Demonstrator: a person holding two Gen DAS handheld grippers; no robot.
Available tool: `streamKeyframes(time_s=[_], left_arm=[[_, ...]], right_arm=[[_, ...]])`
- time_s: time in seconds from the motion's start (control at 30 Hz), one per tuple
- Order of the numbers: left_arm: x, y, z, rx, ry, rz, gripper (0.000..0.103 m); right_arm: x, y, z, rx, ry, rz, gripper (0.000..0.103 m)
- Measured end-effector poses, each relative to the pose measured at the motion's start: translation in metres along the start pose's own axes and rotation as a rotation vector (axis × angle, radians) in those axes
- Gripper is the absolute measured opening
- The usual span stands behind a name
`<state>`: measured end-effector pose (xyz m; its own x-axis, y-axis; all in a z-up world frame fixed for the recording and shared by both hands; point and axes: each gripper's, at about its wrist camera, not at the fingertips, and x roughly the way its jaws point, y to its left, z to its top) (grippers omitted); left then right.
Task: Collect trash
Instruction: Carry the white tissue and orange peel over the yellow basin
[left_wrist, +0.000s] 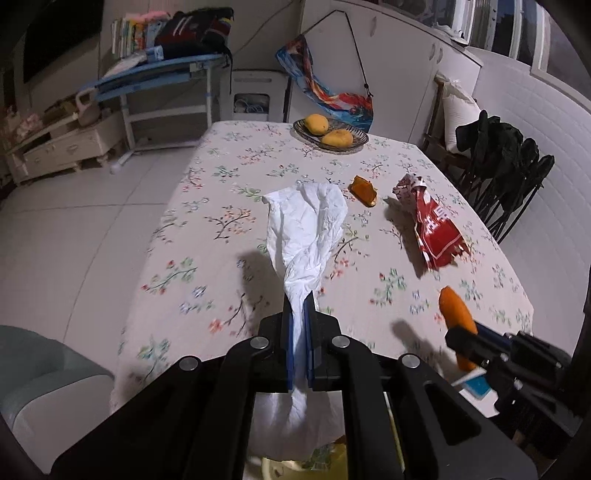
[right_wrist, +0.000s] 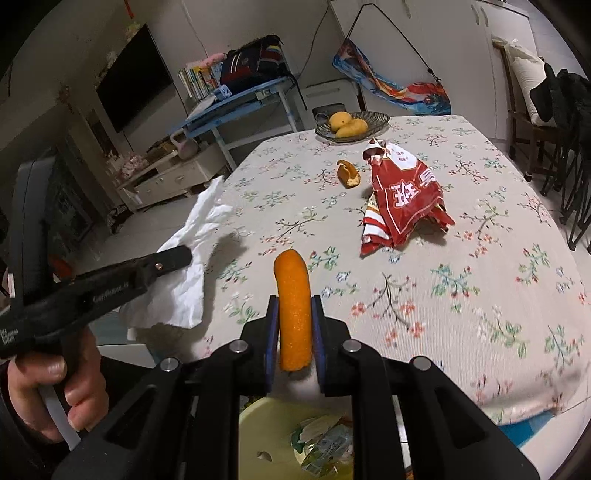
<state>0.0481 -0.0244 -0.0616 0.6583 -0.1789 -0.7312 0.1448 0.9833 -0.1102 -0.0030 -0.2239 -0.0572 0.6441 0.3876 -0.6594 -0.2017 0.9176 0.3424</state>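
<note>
My left gripper (left_wrist: 300, 301) is shut on a crumpled white tissue (left_wrist: 308, 225), which hangs lifted above the near edge of the floral table (left_wrist: 207, 229). My right gripper (right_wrist: 294, 301) is shut on a long piece of orange peel (right_wrist: 292, 295), upright between its blue pads. That peel (left_wrist: 456, 314) also shows at the right of the left wrist view. A red snack wrapper (right_wrist: 400, 201) and a second bit of orange peel (right_wrist: 349, 173) lie on the table further back. A yellow-green bin (right_wrist: 273, 421) with wrappers inside stands below both grippers.
A plate (right_wrist: 376, 122) with two mangoes sits at the table's far end. Dark folding chairs (left_wrist: 513, 184) with black clothes stand along the right side. A blue desk (left_wrist: 147, 74) and a low cabinet (left_wrist: 62, 147) are across the floor at the left. A hand (right_wrist: 55, 376) grips the left tool.
</note>
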Motion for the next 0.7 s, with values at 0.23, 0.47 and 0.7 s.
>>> streamKeyframes(time_s=[0.23,0.47,0.7], left_arm=[[-0.029,0.002,-0.022,0.027,-0.037,0.005,0.006],[-0.045,0.004,-0.038,0.028,-0.042,0.004,0.006],[-0.058,0.001,-0.052,0.043,-0.048,0.001,0.006]], right_arm=[[-0.015,0.006,-0.010,-0.005,-0.021,0.000,0.018],[-0.022,0.016,-0.021,-0.018,-0.007,0.001,0.018],[-0.025,0.028,-0.042,-0.039,0.034,0.005,0.018]])
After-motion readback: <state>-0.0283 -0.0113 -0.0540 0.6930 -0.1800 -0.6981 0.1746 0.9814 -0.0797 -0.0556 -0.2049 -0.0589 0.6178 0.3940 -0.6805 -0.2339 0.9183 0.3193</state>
